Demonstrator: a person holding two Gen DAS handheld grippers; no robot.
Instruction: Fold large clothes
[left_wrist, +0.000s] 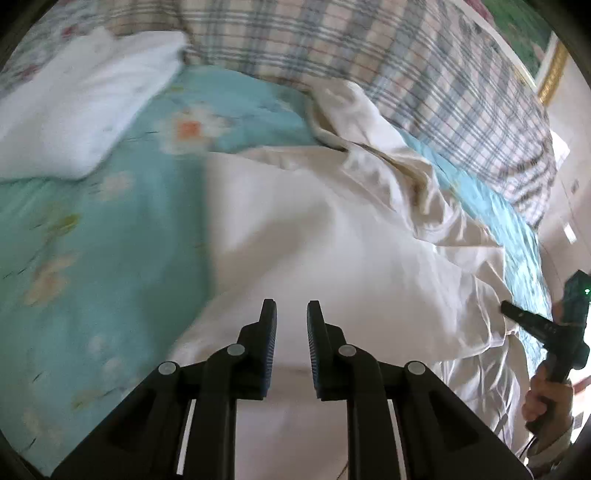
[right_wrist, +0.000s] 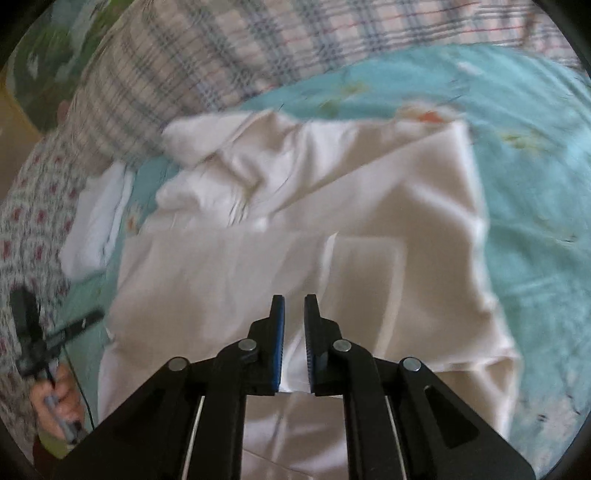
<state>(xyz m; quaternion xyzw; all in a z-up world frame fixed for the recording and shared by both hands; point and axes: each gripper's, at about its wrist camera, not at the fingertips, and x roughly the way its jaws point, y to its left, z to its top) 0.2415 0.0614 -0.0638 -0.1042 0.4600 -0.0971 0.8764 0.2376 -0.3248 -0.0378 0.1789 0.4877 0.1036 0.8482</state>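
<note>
A large white garment (left_wrist: 332, 236) lies spread on the turquoise floral bed sheet (left_wrist: 92, 229), with its upper part bunched into folds (left_wrist: 388, 155). My left gripper (left_wrist: 291, 308) hovers over the garment's near part, jaws a little apart and nothing between them. In the right wrist view the same garment (right_wrist: 295, 221) shows a flat folded panel and a crumpled section (right_wrist: 236, 166) at the back. My right gripper (right_wrist: 294, 301) is just above the cloth, its jaws narrowly apart, and the pads press on nothing. Each gripper also shows at the edge of the other's view, held in a hand (left_wrist: 546, 391).
A plaid blanket (left_wrist: 369, 44) is heaped along the far side of the bed. A folded white cloth (left_wrist: 74, 110) lies on the sheet at the back left. A smaller white piece (right_wrist: 99, 229) lies left of the garment. A person's patterned sleeve (right_wrist: 33, 221) fills the left edge.
</note>
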